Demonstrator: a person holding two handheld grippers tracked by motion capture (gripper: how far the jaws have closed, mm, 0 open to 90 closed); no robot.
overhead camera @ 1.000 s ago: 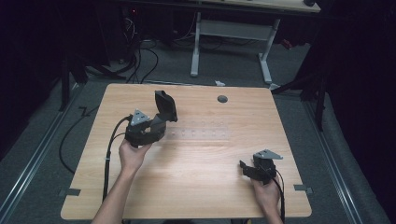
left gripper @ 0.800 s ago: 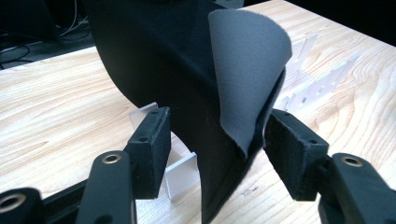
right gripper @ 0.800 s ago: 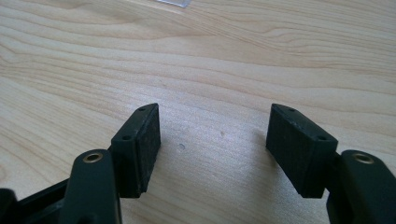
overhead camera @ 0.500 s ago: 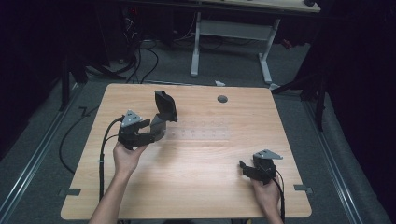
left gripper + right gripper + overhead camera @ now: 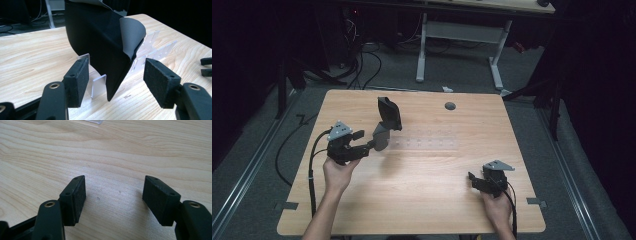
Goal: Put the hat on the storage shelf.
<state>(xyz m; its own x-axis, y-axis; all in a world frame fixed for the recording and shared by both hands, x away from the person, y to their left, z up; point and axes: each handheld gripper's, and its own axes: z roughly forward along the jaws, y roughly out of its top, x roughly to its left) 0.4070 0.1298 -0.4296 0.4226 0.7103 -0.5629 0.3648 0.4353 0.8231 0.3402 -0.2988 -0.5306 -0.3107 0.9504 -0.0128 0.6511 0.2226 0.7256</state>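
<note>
At about 9 o'clock on the table (image 5: 427, 210), the left gripper (image 5: 371, 140) sat with its jaws wide apart and empty, aimed toward 2 o'clock at a black sheet (image 5: 389, 114). Left gripper view: the sheet (image 5: 97, 42) stood on edge in a clear slotted rack (image 5: 152, 50), curling over at the top to show a grey underside; its lower point hung between the two pads (image 5: 80, 80), touching neither. A short clear upright tab (image 5: 98, 85) stood just beside that point. Judgement: the rack held the sheet upright so an edge was offered for pinching; the gripper was placed square to that edge, consistent with either a release or an approach. Cannot tell which.

Outward, at 5 o'clock near the table's front edge, the right gripper (image 5: 477, 181) rested low in the person's hand, jaws likewise wide, nothing between them but bare wood (image 5: 112, 195). Judged parked, well apart from the rack. A dark round spot (image 5: 450, 106) lay at 1 o'clock.
</note>
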